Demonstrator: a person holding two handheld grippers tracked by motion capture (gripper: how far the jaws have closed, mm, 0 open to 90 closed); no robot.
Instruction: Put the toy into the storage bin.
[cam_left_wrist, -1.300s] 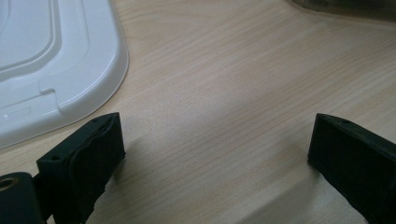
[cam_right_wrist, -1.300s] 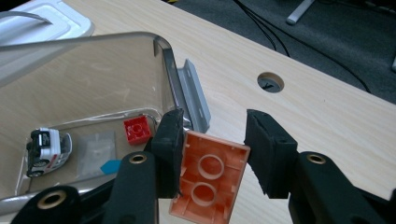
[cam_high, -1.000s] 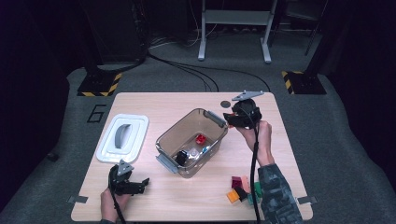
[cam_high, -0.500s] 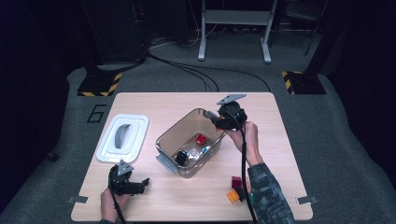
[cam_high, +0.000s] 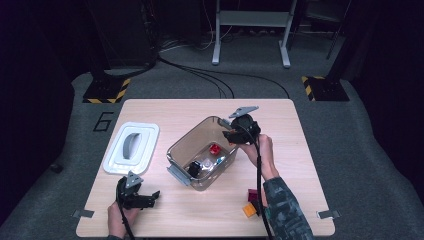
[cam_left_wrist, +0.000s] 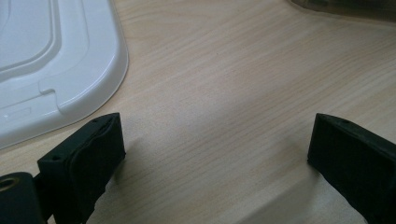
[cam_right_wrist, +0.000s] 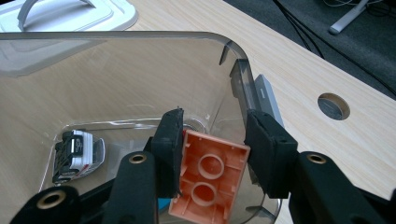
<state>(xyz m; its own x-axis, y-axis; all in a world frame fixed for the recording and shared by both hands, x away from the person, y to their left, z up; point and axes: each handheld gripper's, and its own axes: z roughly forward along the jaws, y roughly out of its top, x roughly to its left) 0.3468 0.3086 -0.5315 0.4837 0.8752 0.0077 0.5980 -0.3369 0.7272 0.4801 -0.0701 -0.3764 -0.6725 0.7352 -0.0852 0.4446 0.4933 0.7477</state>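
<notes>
A clear plastic container (cam_high: 186, 150) stands at the middle of the wooden table. My right gripper (cam_high: 231, 136) hovers over its far right corner. It is shut on an orange brick (cam_right_wrist: 210, 179), which hangs studs-down side toward the camera between the pads of the right gripper (cam_right_wrist: 212, 126). Inside the container lie a red brick (cam_high: 214, 149), a black and white item (cam_high: 195, 168) and a small blue piece (cam_high: 220, 160). My left gripper (cam_high: 154, 198) rests near the table's front left edge, its jaws wide open over bare wood (cam_left_wrist: 215, 149).
A white lid (cam_high: 131, 147) with a grey handle lies left of the container; its corner is by the left gripper (cam_left_wrist: 51, 60). Loose dark red (cam_high: 253, 195) and orange (cam_high: 249, 210) bricks sit front right. A round hole (cam_right_wrist: 333, 105) is in the tabletop.
My right gripper has moved left and down with the orange brick, from beyond the container's far corner to above its inside. The left gripper has stayed put.
</notes>
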